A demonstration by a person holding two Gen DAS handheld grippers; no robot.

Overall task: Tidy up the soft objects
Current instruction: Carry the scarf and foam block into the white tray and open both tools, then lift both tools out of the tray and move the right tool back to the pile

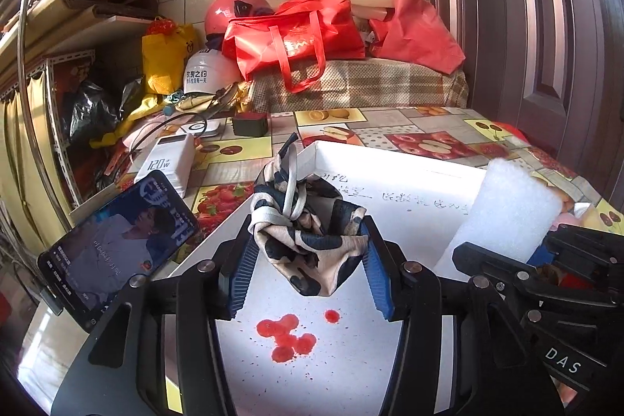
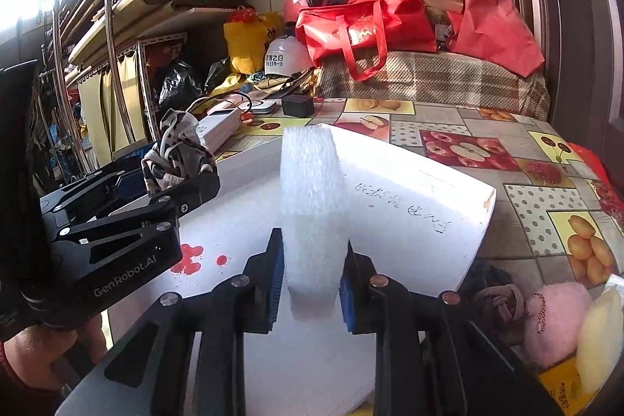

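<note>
Fig. Both tongs over white tray [image 1: 390, 182]. Left gripper [image 1: 310, 252]: patterned cloth bundle [image 1: 308, 240] sits btwn blue pads, edges touching both, so lightly grasped. Right gripper [image 2: 312, 283]: white foam block [image 2: 314, 205] upright btwn jaws, apparently pinched. To do well: lower each piece onto tray floor, side by side, w/o overlap, before releasing fully.

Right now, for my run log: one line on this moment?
left gripper: patterned cloth between jaws | right gripper: white foam block | both over white box
</note>
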